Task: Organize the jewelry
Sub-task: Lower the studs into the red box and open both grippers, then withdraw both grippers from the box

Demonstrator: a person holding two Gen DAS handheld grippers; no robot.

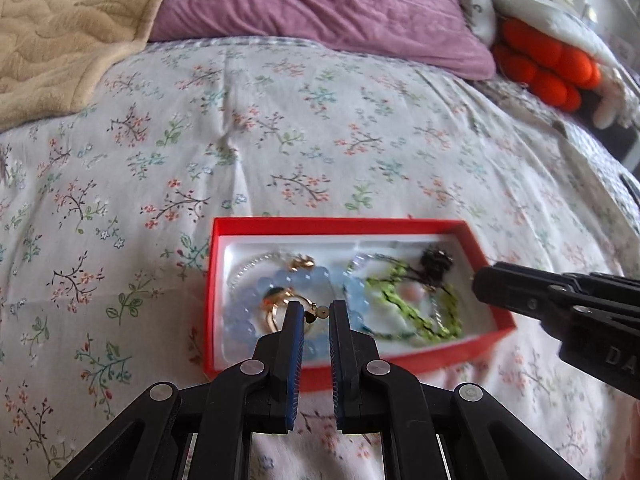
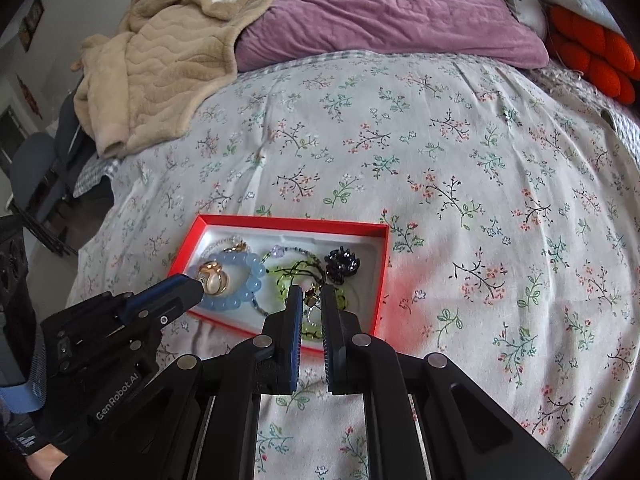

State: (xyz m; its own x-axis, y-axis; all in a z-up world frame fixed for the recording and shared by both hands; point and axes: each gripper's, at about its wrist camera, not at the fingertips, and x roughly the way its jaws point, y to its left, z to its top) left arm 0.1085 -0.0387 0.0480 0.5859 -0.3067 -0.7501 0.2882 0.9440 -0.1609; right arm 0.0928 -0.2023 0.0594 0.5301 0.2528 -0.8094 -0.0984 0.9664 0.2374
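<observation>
A red box with a white liner lies on the flowered bedspread. In it are a pale blue bead bracelet, a green beaded strand and a black flower piece. My left gripper hangs over the box's left half, shut on a gold earring with a pale stone. My right gripper is over the right half, shut on a small gold charm with a thin chain hanging below it.
A purple pillow and a beige quilted blanket lie at the head of the bed. An orange-and-white plush sits at the far right. The bed's left edge drops to a dark chair.
</observation>
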